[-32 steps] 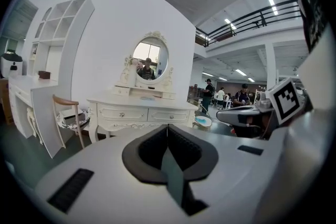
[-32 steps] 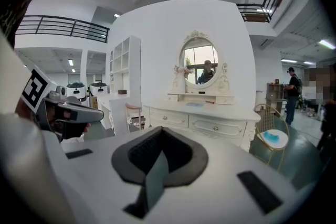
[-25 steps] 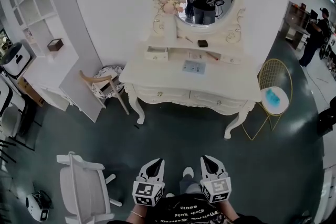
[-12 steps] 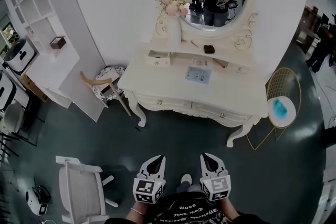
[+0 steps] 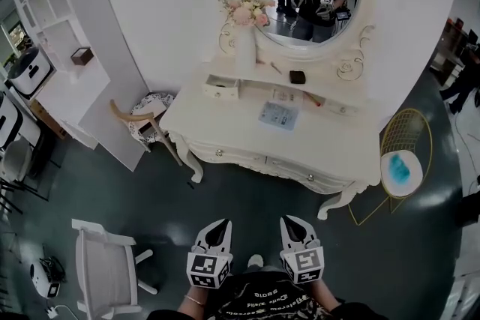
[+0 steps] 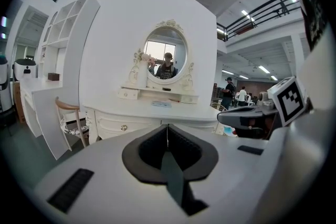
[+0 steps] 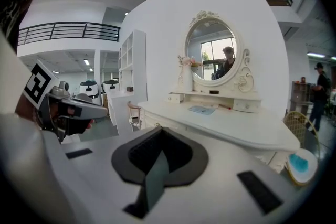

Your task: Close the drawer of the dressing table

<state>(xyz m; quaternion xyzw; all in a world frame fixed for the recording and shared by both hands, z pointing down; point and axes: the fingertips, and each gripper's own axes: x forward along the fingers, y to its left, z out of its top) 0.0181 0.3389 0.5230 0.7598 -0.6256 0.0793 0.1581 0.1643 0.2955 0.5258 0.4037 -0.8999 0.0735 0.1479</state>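
The white dressing table (image 5: pixel 225 127) with an oval mirror stands ahead of me across a stretch of dark floor. On its upper shelf, the small left drawer (image 5: pixel 222 87) is pulled out; it also shows as the small drawer (image 6: pixel 127 93) under the mirror and as the small drawer (image 7: pixel 175 97). My left gripper (image 5: pixel 222 222) and right gripper (image 5: pixel 286 220) are side by side low in the head view, well short of the table. Both are shut with nothing held. The left gripper (image 6: pixel 167 128) and right gripper (image 7: pixel 159 131) point at the table front.
A white chair (image 5: pixel 105 266) stands at my near left. A wooden chair (image 5: pixel 142 116) stands by the table's left leg, and a gold wire stool (image 5: pixel 401 161) on its right. White shelving (image 5: pixel 60 49) lines the left wall. A vase of flowers (image 5: pixel 246 30) and a booklet (image 5: pixel 276 115) rest on the table.
I have walked closer to the dressing table, which now looks larger and nearer in the head view. Both grippers came forward with me and stayed shut.
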